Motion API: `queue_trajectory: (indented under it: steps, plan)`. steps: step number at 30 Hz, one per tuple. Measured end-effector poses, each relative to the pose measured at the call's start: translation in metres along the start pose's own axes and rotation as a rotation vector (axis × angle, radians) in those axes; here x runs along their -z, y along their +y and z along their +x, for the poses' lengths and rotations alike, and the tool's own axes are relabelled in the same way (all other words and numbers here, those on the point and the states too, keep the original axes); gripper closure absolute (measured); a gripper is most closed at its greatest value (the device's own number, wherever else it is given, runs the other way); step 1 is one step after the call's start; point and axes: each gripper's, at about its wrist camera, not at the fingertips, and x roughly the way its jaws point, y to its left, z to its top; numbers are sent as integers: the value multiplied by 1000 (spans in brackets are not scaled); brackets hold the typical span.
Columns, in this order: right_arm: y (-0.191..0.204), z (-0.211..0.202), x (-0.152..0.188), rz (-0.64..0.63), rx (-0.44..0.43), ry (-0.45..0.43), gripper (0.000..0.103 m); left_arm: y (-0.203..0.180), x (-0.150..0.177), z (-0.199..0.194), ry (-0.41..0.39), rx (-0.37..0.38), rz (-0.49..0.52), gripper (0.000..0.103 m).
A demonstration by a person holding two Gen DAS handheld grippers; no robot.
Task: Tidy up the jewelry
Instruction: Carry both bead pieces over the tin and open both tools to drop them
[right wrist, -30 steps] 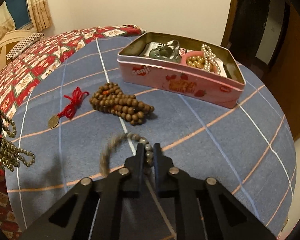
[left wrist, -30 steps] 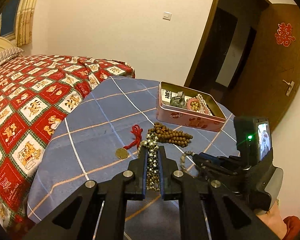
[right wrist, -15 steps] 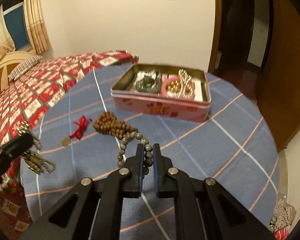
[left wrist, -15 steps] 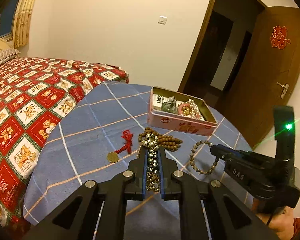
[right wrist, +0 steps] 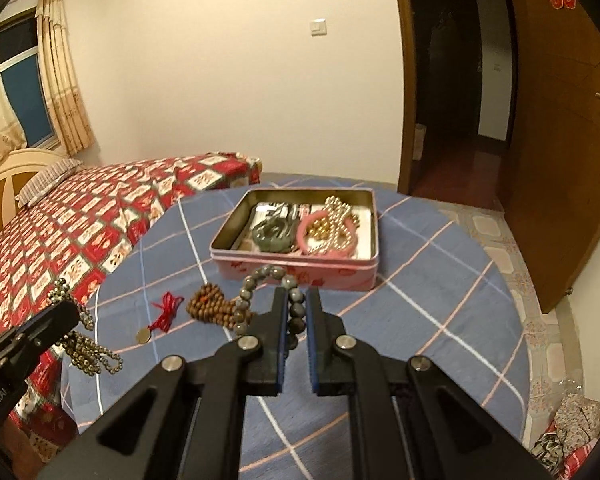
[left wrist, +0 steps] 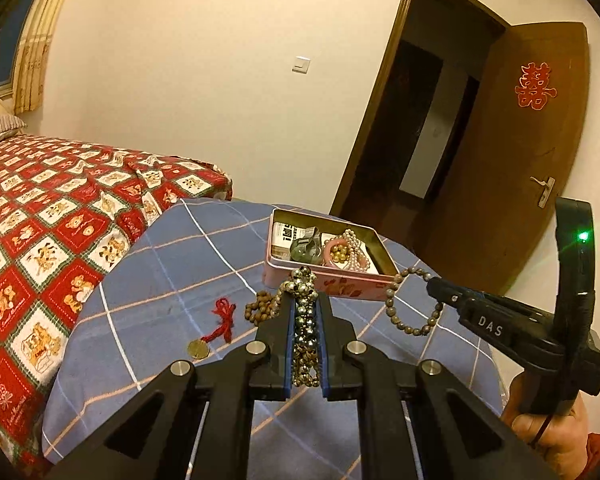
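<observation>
Grey-bead bracelet [right wrist: 260,292] dangles pinched in right fingers [right wrist: 314,316]; left fingers [left wrist: 326,320] clamp metallic-bead strand [left wrist: 305,320]

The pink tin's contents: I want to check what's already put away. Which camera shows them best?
The right wrist view: it looks down into the open pink tin, showing a green piece, a pink bangle and pearl strands. The left wrist view sees the tin lower and smaller, partly behind the metallic bead string.

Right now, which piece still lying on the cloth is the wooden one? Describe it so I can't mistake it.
On the blue checked tablecloth, look just in front of the pink tin, toward its left corner. The brown wooden bead strand lies heaped there, touching nothing else. Beside it, the red cord with a coin is thin and bright; the wooden strand is a matte, chunky pile.
</observation>
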Motion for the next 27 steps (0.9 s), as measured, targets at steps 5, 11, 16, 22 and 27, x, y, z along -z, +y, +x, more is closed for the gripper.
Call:
queue_trajectory:
  steps: [5,11,16,22,27]
  plan:
    - [-6,1,-7,9,12,-15,92,-3,-6,9,1,7,8,94]
    - [-20,2,-16,33,20,-34,92,-12,-14,18,-10,32,13,94]
    - [-33,12,-23,60,29,-31,92,-18,-23,38,-5,46,24,94]
    - [-43,29,-46,82,31,-41,92,-24,-45,67,-12,60,33,94]
    - [-51,52,-72,117,22,-51,92,-29,-68,96,-23,64,48,94]
